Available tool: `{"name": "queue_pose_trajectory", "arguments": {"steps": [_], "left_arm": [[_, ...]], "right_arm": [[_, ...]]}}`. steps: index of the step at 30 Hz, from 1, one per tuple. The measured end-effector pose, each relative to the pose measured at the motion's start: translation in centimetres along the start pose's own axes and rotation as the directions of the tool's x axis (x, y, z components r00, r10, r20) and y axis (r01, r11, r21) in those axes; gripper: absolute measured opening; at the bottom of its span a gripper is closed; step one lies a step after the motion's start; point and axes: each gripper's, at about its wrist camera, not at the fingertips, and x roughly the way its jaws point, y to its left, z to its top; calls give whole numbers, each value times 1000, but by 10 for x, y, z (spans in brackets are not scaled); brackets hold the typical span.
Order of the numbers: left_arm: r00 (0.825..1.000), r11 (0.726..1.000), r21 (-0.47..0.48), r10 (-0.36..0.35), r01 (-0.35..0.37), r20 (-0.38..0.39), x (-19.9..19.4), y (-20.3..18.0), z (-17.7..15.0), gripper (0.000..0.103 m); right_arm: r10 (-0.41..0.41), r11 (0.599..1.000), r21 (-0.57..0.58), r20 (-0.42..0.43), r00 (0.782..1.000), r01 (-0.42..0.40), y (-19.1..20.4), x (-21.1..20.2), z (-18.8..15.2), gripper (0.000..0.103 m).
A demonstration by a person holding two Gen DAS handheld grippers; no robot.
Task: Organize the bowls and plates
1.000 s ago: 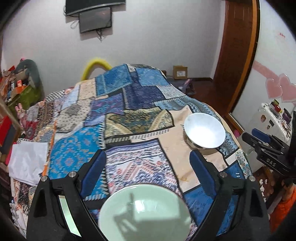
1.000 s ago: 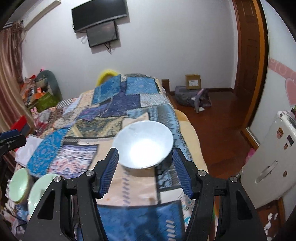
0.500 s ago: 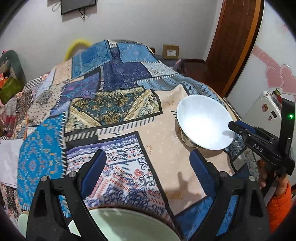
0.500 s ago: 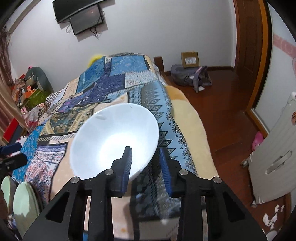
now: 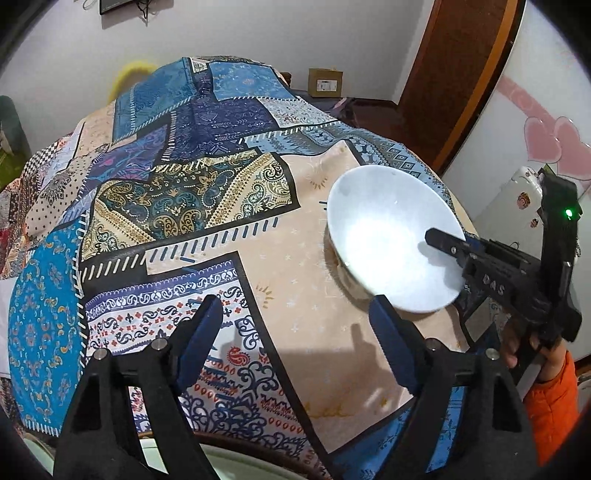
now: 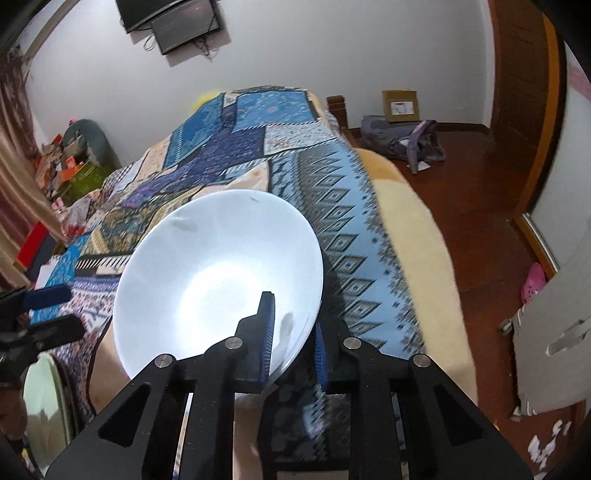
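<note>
The right claw [image 6: 293,332] is pinched on the near rim of a white bowl [image 6: 207,280], one blue-padded finger inside the bowl and the other outside against its wall, so the bowl tips up toward the camera with its hollow facing the lens. In the left wrist view the same white bowl [image 5: 391,240] sits tilted over the peach patch of the patchwork quilt [image 5: 221,206], near the bed's right edge, with the right claw [image 5: 454,254] reaching over its rim from the right and an orange-sleeved hand [image 5: 532,350] behind it. The left claw [image 5: 295,343] stands wide, nothing between its blue pads, hovering above the quilt just left of the bowl. Below it, at the bottom of that view, the pale green rim of a plate [image 5: 236,461] shows; from the right wrist view the pale green plate [image 6: 44,398] lies at the left, beneath the left claw [image 6: 51,314]. Beyond the bed are a wooden floor [image 6: 472,206], a grey bag [image 6: 399,140], a cardboard box [image 6: 400,105] and a wall-mounted screen [image 6: 177,18].
</note>
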Motion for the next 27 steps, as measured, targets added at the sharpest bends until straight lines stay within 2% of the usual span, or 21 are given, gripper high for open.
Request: {"name": "queue_pose_trajectory", "arguments": {"steps": [6, 10, 15, 18, 20, 23, 27], "left_arm": [[999, 1000, -10, -13, 12, -52, 13, -2, -3, 70], [996, 1000, -11, -21, 20, -85, 21, -4, -8, 59], [995, 999, -5, -47, 46, -83, 22, -9, -12, 57], [994, 999, 10, -35, 36, -102, 28, -13, -12, 45], [992, 999, 6, -38, 39, -117, 33, -13, -13, 34], [992, 1000, -1, -26, 27, -124, 37, -10, -14, 26], [992, 1000, -1, -24, 24, -121, 34, -9, -18, 24]], "right_arm": [[38, 999, -33, -19, 999, -39, 15, -1, -8, 17], [66, 997, -24, -30, 997, -67, 18, -3, -12, 18], [89, 996, -28, -32, 995, -90, 28, -1, -17, 18], [107, 994, -23, -24, 994, -107, 35, -2, -18, 17], [105, 994, -23, -18, 994, -105, 38, -2, -19, 17], [102, 995, -9, -14, 995, -103, 38, -1, -19, 18], [108, 994, 11, -12, 994, -108, 40, -5, -20, 17]]}}
